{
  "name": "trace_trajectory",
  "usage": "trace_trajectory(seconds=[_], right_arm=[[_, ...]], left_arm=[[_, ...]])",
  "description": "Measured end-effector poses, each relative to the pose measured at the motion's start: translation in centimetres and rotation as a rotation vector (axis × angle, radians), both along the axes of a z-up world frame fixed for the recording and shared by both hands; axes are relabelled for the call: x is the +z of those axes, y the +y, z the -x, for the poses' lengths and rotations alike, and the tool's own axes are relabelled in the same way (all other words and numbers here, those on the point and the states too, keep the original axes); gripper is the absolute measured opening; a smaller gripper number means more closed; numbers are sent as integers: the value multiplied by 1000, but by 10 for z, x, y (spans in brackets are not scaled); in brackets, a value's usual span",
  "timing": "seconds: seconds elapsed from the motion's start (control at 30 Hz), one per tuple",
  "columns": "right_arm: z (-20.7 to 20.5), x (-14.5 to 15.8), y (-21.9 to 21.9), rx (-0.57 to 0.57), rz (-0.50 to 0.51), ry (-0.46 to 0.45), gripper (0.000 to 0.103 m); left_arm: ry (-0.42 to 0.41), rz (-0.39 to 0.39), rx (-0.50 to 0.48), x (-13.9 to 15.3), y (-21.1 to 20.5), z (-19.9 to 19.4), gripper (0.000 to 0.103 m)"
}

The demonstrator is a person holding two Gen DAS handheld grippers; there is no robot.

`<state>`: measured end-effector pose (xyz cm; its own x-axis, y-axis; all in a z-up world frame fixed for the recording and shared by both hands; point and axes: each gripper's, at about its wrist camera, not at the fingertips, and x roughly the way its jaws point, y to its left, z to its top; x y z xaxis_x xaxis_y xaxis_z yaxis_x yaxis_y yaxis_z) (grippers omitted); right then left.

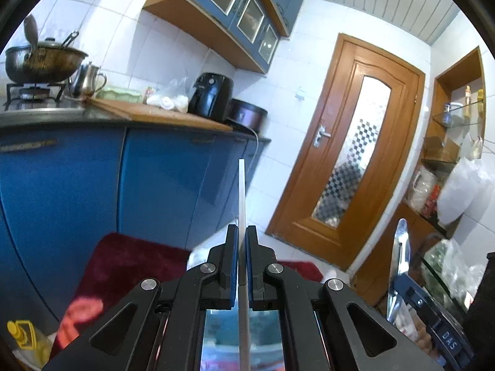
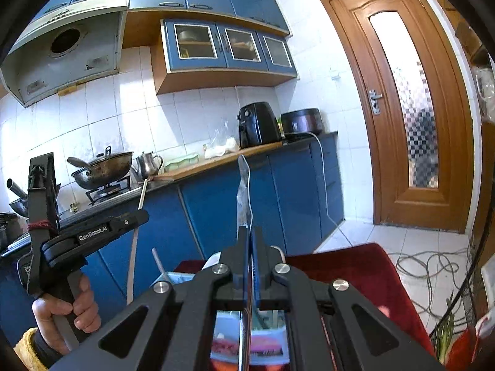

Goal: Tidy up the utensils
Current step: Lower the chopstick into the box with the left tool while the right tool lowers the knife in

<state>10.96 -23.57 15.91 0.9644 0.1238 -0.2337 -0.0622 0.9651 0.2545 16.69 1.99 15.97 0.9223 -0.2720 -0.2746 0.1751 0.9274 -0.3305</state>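
utensils, left wrist view: my left gripper (image 1: 242,241) is clamped on a thin, flat white stick (image 1: 241,191), smooth, plastic-looking, seen edge-on and pointing up before the glossy blue cabinets (image 1: 92,170).
hard to make out there: a shiny metal spoon (image 1: 400,247) at right, lower part hidden.
right wrist view: my right gripper (image 2: 250,241) pinches the polished spoon's handle, bowl up and edge-on.
cut off there: the stick's lower end, behind my left hand (image 2: 66,312).

White chopstick (image 1: 241,191) & steel spoon (image 2: 243,191), both upright, clamped.
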Motion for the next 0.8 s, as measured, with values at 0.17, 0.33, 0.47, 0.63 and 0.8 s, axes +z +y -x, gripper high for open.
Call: trace_trajectory(seconds=[0.17,0.33,0.47,0.63,0.8], right_arm=[[-19,2,-3,-24,-6,-35,3],[-39,-3,-3,-70,10,-64,4],[-55,-13,-1,-101,23,-77,4],[-65,-26,5,-121,55,-91,4],[-67,-39,17,-132,126,-99,4]], left_arm=[[-56,-51,46,0,-8,-16,4],[-89,-135,84,-16,-18,-28,4],[-97,-158,95,-32,-21,-34,4],[-104,-155,101,-44,-20,-35,4],[-111,-148,100,-52,-20,-32,4]])
